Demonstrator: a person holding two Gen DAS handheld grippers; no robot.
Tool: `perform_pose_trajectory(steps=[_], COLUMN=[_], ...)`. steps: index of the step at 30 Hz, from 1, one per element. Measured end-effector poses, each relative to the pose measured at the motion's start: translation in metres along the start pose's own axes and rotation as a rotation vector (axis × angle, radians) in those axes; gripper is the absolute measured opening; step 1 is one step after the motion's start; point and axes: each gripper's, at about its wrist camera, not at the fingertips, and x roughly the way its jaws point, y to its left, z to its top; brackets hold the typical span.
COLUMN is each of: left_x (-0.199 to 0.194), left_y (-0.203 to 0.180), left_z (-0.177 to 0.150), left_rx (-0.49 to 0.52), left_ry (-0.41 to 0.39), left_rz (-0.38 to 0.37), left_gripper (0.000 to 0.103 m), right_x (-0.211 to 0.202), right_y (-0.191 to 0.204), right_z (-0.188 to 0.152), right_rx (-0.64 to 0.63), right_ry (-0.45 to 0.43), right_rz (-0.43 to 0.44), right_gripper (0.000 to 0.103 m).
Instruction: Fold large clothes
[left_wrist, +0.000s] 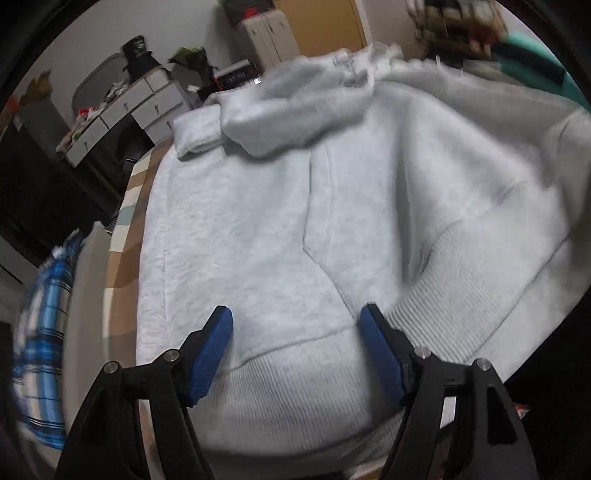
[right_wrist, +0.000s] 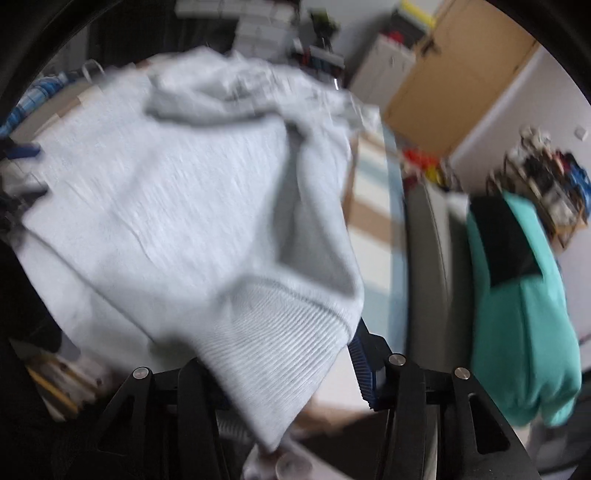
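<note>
A large light grey hoodie (left_wrist: 240, 221) lies spread front-up on the table, its hood (left_wrist: 295, 110) bunched at the far end. One sleeve is folded across the body, and its ribbed cuff (left_wrist: 461, 295) rests by the front pocket. My left gripper (left_wrist: 295, 310) is open just above the pocket and bottom hem, with nothing between its blue pads (left_wrist: 218, 347). In the blurred right wrist view, a ribbed edge (right_wrist: 280, 350) of the hoodie (right_wrist: 166, 203) is lifted and drapes between the fingers of my right gripper (right_wrist: 277, 350). The cloth hides its left finger. Its right pad (right_wrist: 360, 362) shows bare.
The table (left_wrist: 122, 258) has a checked beige, white and pale blue cover. A blue plaid garment (left_wrist: 44, 295) lies off its left edge. A teal garment (right_wrist: 517, 314) hangs beyond the right edge. Grey drawers (left_wrist: 140, 103) and cluttered shelves (right_wrist: 546, 184) stand further back.
</note>
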Motion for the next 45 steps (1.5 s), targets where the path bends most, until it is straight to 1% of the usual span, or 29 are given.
perform_pose_trajectory(steps=[1, 2, 3, 4, 5, 6, 7, 8, 9, 10, 11, 13, 15, 16, 18, 20, 22, 25, 27, 32, 33, 35, 36, 37, 39, 40, 42, 43, 45], left_x=[0.000, 0.000, 0.002, 0.002, 0.001, 0.002, 0.001, -0.001, -0.002, -0.003, -0.004, -0.005, -0.004, -0.004, -0.003, -0.003, 0.000, -0.002, -0.002, 0.001, 0.001, 0.002, 0.002, 0.003, 0.005, 0.004, 0.001, -0.001, -0.006], left_y=[0.005, 0.008, 0.013, 0.017, 0.021, 0.022, 0.023, 0.025, 0.026, 0.025, 0.023, 0.020, 0.018, 0.017, 0.021, 0.026, 0.032, 0.033, 0.032, 0.031, 0.030, 0.030, 0.029, 0.027, 0.023, 0.021, 0.019, 0.018, 0.017], left_z=[0.001, 0.002, 0.001, 0.000, -0.001, -0.002, -0.003, -0.003, -0.003, -0.003, -0.004, -0.004, -0.006, -0.006, -0.005, -0.005, -0.001, 0.001, 0.003, 0.005, 0.006, 0.006, 0.006, 0.006, 0.005, 0.005, 0.005, 0.005, 0.006], left_rx=[-0.018, -0.037, -0.061, -0.077, -0.093, -0.099, -0.098, -0.107, -0.113, -0.110, -0.107, -0.090, -0.078, -0.076, -0.089, -0.107, -0.111, -0.109, -0.107, -0.087, -0.081, -0.072, -0.066, -0.058, -0.044, -0.037, -0.030, -0.029, -0.026], left_ry=[0.022, 0.026, 0.039, 0.050, 0.059, 0.067, 0.077, 0.081, 0.083, 0.084, 0.082, 0.079, 0.073, 0.071, 0.070, 0.068, 0.056, 0.034, 0.027, 0.024, 0.022, 0.023, 0.025, 0.030, 0.039, 0.040, 0.029, 0.019, -0.004], left_rz=[-0.018, -0.032, -0.032, -0.039, -0.063, -0.071, -0.088, -0.098, -0.095, -0.094, -0.092, -0.077, -0.063, -0.062, -0.076, -0.092, -0.078, -0.063, -0.075, -0.057, -0.053, -0.060, -0.057, -0.048, -0.035, -0.035, -0.026, -0.030, -0.070], left_gripper=[0.069, 0.069, 0.069, 0.068, 0.066, 0.061, 0.048, 0.038, 0.035, 0.032, 0.029, 0.029, 0.029, 0.029, 0.029, 0.028, 0.028, 0.028, 0.028, 0.028, 0.028, 0.028, 0.028, 0.028, 0.028, 0.029, 0.029, 0.028, 0.029], right_x=[0.003, 0.007, 0.009, 0.006, -0.003, -0.015, -0.028, -0.034, -0.038, -0.037, -0.036, -0.024, -0.013, -0.007, 0.004, 0.010, 0.008, -0.009, -0.028, -0.055, -0.058, -0.064, -0.066, -0.065, -0.054, -0.046, -0.040, -0.042, -0.050], right_y=[-0.006, -0.012, -0.022, -0.032, -0.044, -0.057, -0.074, -0.083, -0.096, -0.102, -0.100, -0.089, -0.080, -0.073, -0.063, -0.051, -0.047, -0.047, -0.053, -0.080, -0.083, -0.083, -0.081, -0.077, -0.069, -0.066, -0.066, -0.065, -0.062], right_z=[0.003, 0.004, 0.004, 0.004, 0.003, 0.000, -0.004, -0.007, -0.013, -0.018, -0.022, -0.031, -0.037, -0.040, -0.045, -0.048, -0.046, -0.043, -0.037, -0.007, -0.001, 0.002, 0.001, -0.004, -0.019, -0.025, -0.044, -0.049, -0.062], right_rx=[0.051, 0.097, 0.168, 0.225, 0.293, 0.361, 0.445, 0.503, 0.578, 0.609, 0.601, 0.531, 0.484, 0.435, 0.327, 0.237, 0.205, 0.200, 0.227, 0.340, 0.344, 0.328, 0.296, 0.263, 0.190, 0.176, 0.193, 0.216, 0.261], right_ry=[0.001, 0.017, 0.027, 0.008, -0.038, -0.096, -0.157, -0.188, -0.211, -0.200, -0.182, -0.089, -0.020, 0.021, 0.073, 0.129, 0.151, 0.154, 0.134, 0.068, 0.060, 0.066, 0.082, 0.102, 0.182, 0.218, 0.266, 0.260, 0.228], right_rz=[0.042, 0.055, 0.080, 0.110, 0.151, 0.177, 0.191, 0.203, 0.224, 0.225, 0.186, 0.086, 0.026, -0.026, -0.096, -0.131, -0.100, -0.052, 0.033, 0.247, 0.271, 0.290, 0.274, 0.242, 0.151, 0.139, 0.199, 0.234, 0.278], right_gripper=[0.045, 0.034, 0.028, 0.027, 0.022, 0.021, 0.020, 0.017, 0.016, 0.015, 0.013, 0.011, 0.010, 0.010, 0.010, 0.010, 0.010, 0.023, 0.037, 0.042, 0.042, 0.042, 0.043, 0.043, 0.044, 0.044, 0.047, 0.050, 0.068])
